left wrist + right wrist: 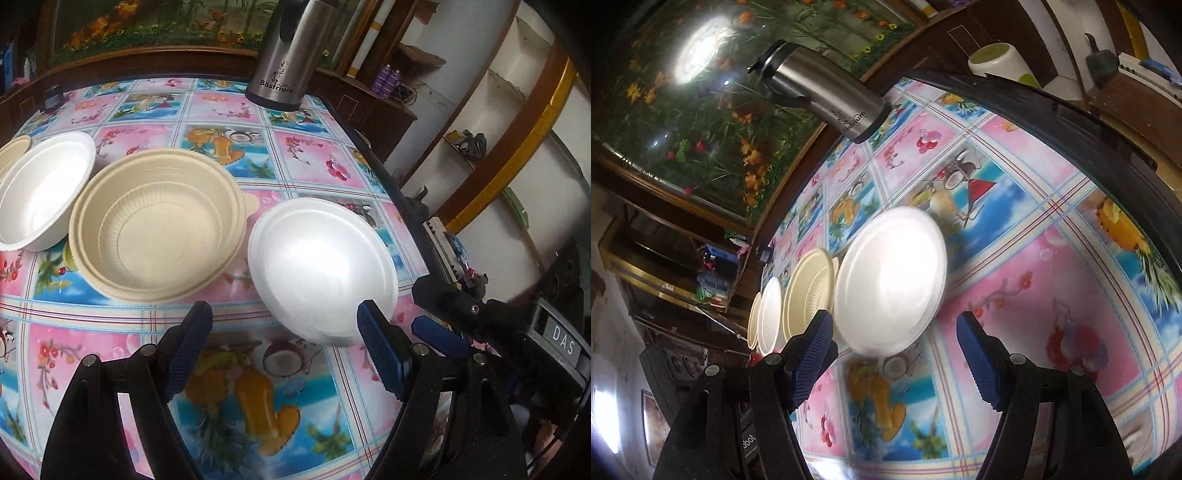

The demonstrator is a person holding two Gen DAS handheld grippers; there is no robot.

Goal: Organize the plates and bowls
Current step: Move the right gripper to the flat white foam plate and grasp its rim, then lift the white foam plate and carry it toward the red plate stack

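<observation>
A white foam plate [321,273] lies on the flowered tablecloth, just ahead of my left gripper [286,332]. That gripper is open and holds nothing; its right fingertip overlaps the plate's near rim. Left of the plate sit stacked beige bowls [159,225], a white bowl [40,192] and another beige rim [13,151]. In the right wrist view the same white plate [890,280] is just beyond my open right gripper [895,343], with the beige bowls [812,291] and the white bowl [770,314] in a row behind it. A blue finger [439,338] of the right gripper shows at the plate's right.
A steel thermos [284,62] stands at the far side of the table. The table's dark edge [399,192] curves along the right, with shelves beyond it. A white cup [997,59] stands past the far edge. Bare tablecloth [1052,295] stretches right of the plate.
</observation>
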